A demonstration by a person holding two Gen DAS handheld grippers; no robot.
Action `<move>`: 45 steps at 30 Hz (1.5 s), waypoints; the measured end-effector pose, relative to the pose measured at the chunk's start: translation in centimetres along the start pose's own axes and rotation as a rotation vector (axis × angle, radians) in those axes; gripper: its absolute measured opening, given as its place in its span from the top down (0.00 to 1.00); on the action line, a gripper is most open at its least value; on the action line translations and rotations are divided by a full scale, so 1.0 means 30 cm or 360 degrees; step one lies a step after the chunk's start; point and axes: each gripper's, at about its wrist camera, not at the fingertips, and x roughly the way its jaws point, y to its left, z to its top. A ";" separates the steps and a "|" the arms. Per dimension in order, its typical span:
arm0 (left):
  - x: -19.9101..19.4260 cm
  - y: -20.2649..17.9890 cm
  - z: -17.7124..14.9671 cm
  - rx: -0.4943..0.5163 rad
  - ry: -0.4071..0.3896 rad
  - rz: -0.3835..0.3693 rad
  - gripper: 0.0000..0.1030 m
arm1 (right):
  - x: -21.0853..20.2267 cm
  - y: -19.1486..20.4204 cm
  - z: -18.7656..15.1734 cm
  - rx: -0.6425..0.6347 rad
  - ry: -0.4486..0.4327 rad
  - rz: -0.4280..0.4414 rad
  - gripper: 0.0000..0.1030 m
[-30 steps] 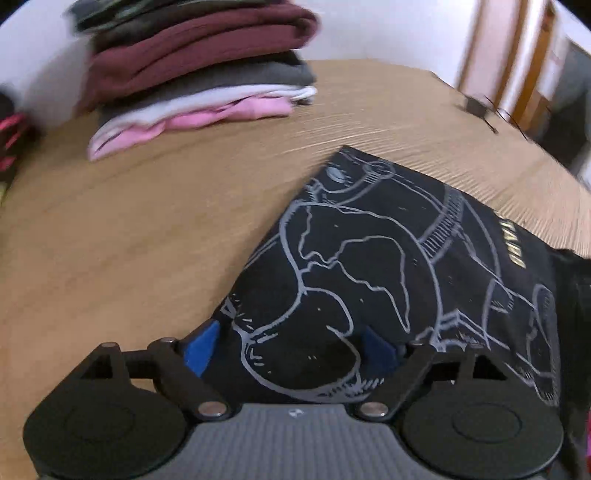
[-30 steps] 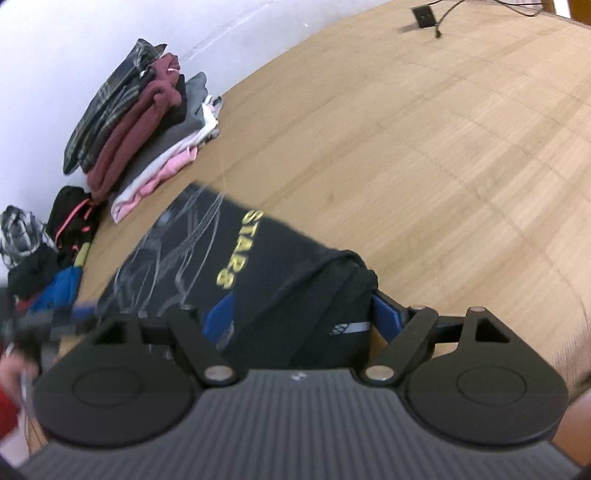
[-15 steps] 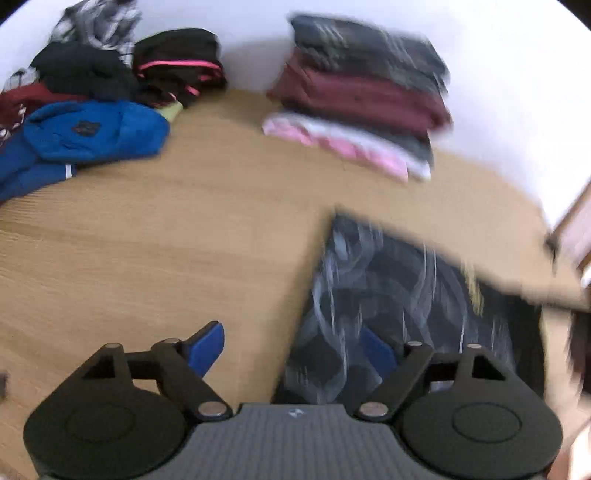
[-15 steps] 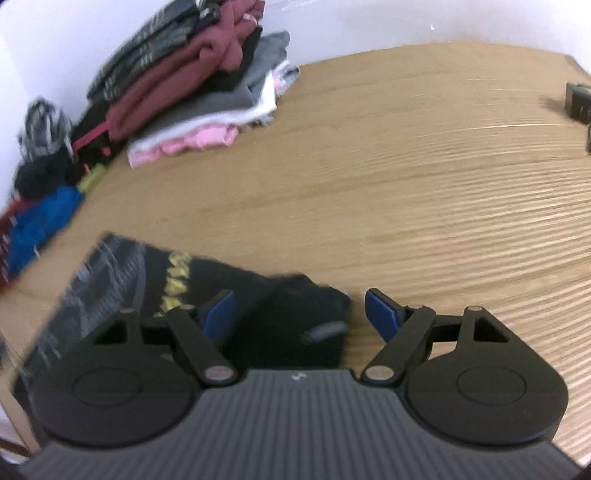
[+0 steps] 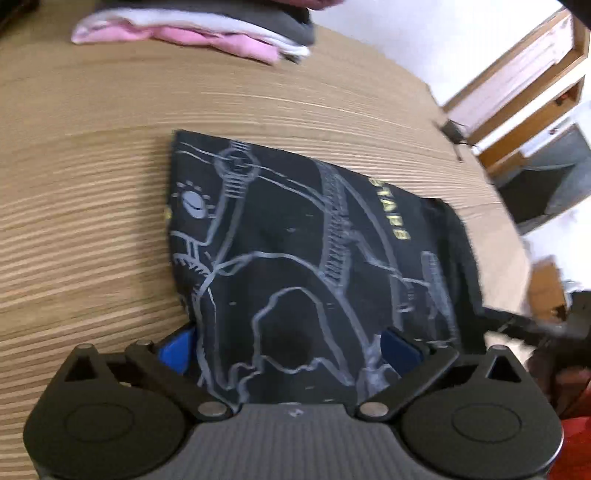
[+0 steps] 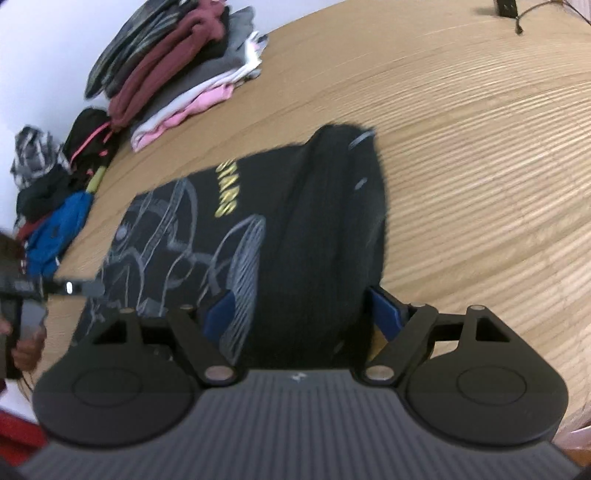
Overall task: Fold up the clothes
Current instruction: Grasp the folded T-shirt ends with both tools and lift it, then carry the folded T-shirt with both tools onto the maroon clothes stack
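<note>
A black T-shirt (image 5: pixel 295 240) with grey line art and yellow letters lies folded flat on the wooden table (image 5: pixel 92 221). My left gripper (image 5: pixel 288 349) hangs over its near edge; its jaws are opening wide, with the printed cloth lying between the blue pads (image 5: pixel 177 347). The right wrist view shows the same T-shirt (image 6: pixel 314 221), its plain black folded part on the right. There my right gripper (image 6: pixel 301 314) straddles that black part. Its jaws are opening too, with the cloth between them and neither pad visibly pressing on it.
A stack of folded clothes (image 6: pixel 177 74) sits at the table's far side by the white wall, with a heap of unfolded garments (image 6: pixel 55 206) left of it. A small black device with a cable (image 6: pixel 506 7) lies far right. A hand (image 6: pixel 26 347) shows at the left edge.
Both views swung away from the T-shirt half a second ago and are back over it. The left jaws stand wider than before. The T-shirt stays flat on the table.
</note>
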 end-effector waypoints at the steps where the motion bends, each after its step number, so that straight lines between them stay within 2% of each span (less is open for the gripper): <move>1: 0.001 0.020 0.001 -0.0062 -0.0005 -0.0050 0.03 | 0.006 0.014 -0.004 -0.0012 -0.0006 -0.0016 0.15; 2: 0.003 0.040 0.002 -0.0125 -0.0010 -0.0100 0.11 | 0.012 0.025 -0.006 -0.0018 -0.0013 -0.0029 0.14; 3: 0.004 0.060 0.003 -0.0187 -0.0014 -0.0149 0.57 | 0.017 0.028 -0.005 -0.0014 -0.0024 -0.0035 0.14; 4: 0.015 0.091 -0.002 -0.0279 0.0011 -0.0130 0.82 | 0.021 0.026 0.001 -0.0008 -0.0031 -0.0034 0.14; 6: 0.018 0.131 -0.021 -0.0432 -0.0006 -0.0161 0.82 | 0.032 0.018 0.020 0.0005 -0.0023 -0.0007 0.17; 8: 0.018 0.112 -0.028 -0.0423 -0.0023 -0.0111 0.83 | 0.036 0.003 0.035 0.0038 -0.0031 -0.0044 0.36; 9: 0.018 0.099 -0.029 -0.0410 -0.0029 -0.0084 0.83 | 0.037 -0.006 0.039 0.0053 -0.0032 -0.0073 0.63; 10: 0.018 0.085 -0.031 -0.0396 -0.0035 -0.0058 0.84 | 0.038 -0.015 0.043 0.0067 -0.0034 -0.0103 0.77; 12: 0.015 0.074 -0.047 -0.0406 -0.0055 -0.0032 0.84 | 0.045 -0.042 0.048 0.0133 -0.0020 -0.0040 0.84; 15: -0.016 0.046 -0.075 -0.0403 -0.0116 0.0002 0.85 | 0.050 -0.044 0.055 0.0136 -0.0015 -0.0013 0.87; 19: -0.061 -0.034 -0.092 -0.0356 -0.0209 0.0029 0.86 | 0.000 -0.051 0.078 0.0163 -0.0107 0.0082 0.87; 23: -0.078 -0.101 -0.104 -0.0383 -0.0345 -0.0035 0.86 | -0.037 0.002 0.137 0.0049 -0.0159 0.0041 0.87; 25: -0.090 -0.122 -0.095 -0.0392 -0.0408 -0.0064 0.87 | -0.051 0.024 0.188 0.0026 -0.0192 0.0065 0.87; 28: -0.159 -0.164 -0.028 -0.0371 -0.0509 -0.0104 0.87 | -0.080 0.071 0.282 -0.0040 -0.0254 0.0111 0.87; 31: -0.299 -0.214 0.082 -0.0303 -0.0699 -0.0140 0.87 | -0.138 0.155 0.429 -0.0171 -0.0386 0.0171 0.87; 34: -0.488 -0.283 0.212 -0.0156 -0.0917 -0.0130 0.86 | -0.222 0.267 0.599 -0.0310 -0.0538 0.0257 0.87; 36: -0.618 -0.327 0.325 0.0005 -0.1012 -0.0073 0.86 | -0.270 0.357 0.729 -0.0430 -0.0651 0.0305 0.87; 40: -0.803 -0.349 0.630 0.0220 -0.1108 0.0068 0.86 | -0.297 0.566 1.061 -0.0601 -0.0828 0.0383 0.87; 43: -0.880 -0.262 0.858 0.0132 -0.1106 0.0139 0.85 | -0.260 0.675 1.289 -0.0521 -0.0913 0.0408 0.87; 45: -0.882 -0.161 0.986 0.0063 -0.1112 0.0177 0.84 | -0.172 0.716 1.420 -0.0449 -0.0914 0.0400 0.87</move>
